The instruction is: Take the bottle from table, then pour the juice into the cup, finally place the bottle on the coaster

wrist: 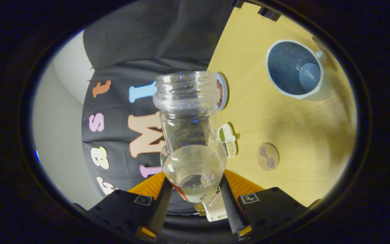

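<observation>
Gripper view: the gripper sits at the bottom centre of the frame, and its two fingers press on either side of the lower body of a clear bottle, so the tongs are clamped on it. The bottle fills the middle of the frame and points away from the camera, its open, threaded mouth in the upper centre with no cap on it. A little pale liquid is pooled in the wide lower part of the bottle, just above the fingers. A scrap of label shows at the bottle's base between the fingers.

The whole scene is rolled to one side: the wooden table takes up the right half of the frame and the booth's dark cloth wall the left and upper centre, with a pale wall at the far left.

On the table, in the upper right, stands a dark blue speckled cup with a pale rim and a handle; it is well apart from the bottle's mouth. Lower down, right of centre, a round brown coaster lies flat on the table, bare. Just beside the bottle's right edge lies a small white divided dish holding greenish and tan bits. Behind the bottle's neck a round flat object peeks out, mostly hidden.
</observation>
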`<state>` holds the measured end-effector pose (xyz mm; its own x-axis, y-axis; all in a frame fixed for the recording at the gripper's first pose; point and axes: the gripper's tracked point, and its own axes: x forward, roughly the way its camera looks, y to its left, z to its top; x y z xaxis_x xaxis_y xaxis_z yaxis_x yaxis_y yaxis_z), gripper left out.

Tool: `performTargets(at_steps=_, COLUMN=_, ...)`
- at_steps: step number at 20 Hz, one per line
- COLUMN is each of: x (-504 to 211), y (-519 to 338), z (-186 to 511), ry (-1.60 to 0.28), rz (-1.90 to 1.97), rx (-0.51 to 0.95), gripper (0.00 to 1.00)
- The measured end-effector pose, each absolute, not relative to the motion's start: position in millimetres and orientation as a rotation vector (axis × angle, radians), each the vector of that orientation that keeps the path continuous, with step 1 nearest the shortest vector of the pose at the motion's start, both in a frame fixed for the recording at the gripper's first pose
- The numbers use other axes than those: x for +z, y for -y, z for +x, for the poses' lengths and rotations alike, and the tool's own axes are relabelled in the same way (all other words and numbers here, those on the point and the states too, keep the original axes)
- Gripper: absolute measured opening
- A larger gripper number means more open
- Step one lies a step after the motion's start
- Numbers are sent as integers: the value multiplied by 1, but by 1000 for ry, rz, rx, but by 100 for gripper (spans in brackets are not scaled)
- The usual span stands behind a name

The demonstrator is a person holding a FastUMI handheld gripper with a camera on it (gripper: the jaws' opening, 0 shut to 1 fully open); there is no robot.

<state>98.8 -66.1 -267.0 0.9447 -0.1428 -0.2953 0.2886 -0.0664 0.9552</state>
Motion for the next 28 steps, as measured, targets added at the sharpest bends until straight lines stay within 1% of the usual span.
performTargets(at_steps=8, x=-263, y=86, z=97, ry=-33, rz=1688, rx=-392, gripper=78)
performTargets(at_steps=15, x=-260, y=94, z=101, ry=-5, rz=1728, rx=-411, gripper=78)
performTargets(at_steps=28, x=-244, y=95, z=107, ry=19, rz=1780, rx=-399, gripper=78)
